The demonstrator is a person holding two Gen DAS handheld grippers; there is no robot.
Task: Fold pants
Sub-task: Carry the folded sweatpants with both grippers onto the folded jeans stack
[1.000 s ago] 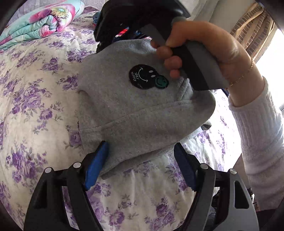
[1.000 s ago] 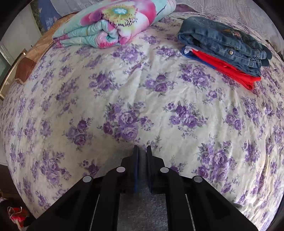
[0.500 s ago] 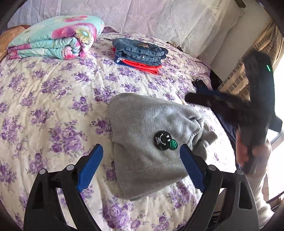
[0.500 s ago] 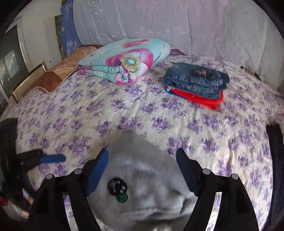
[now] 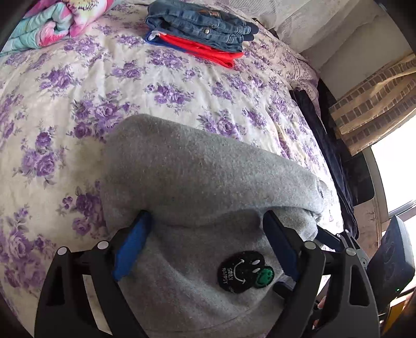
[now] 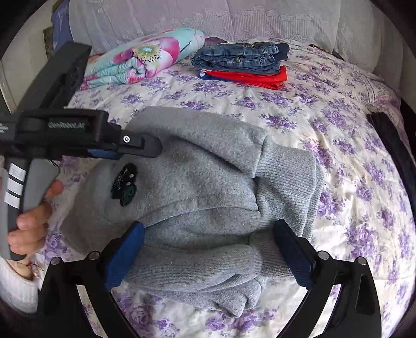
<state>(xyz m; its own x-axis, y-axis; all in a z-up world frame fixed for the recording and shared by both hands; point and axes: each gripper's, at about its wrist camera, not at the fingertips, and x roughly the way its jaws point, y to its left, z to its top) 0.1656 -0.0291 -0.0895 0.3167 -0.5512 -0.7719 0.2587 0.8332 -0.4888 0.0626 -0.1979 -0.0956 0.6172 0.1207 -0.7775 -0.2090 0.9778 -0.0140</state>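
Folded grey pants (image 6: 197,197) mid-frame on flowered bed (image 6: 351,161); both tongs (image 5: 205,244) (image 6: 208,249) spread wide, gripping nothing, right's just opening. Risk: bundle springing open unpressed.

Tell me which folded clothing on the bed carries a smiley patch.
The grey pants nearest the grippers; the jeans and the red garment beneath them show none.

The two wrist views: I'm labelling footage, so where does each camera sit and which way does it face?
Left wrist: on the left gripper, angled down over the grey pants toward the jeans stack; its own open fingers show.
Right wrist: on the right gripper, angled down at the pants' cuffs; its open fingers, the left gripper and the left hand show.
Shared: pants, smiley patch, jeans stack, floral bedspread.
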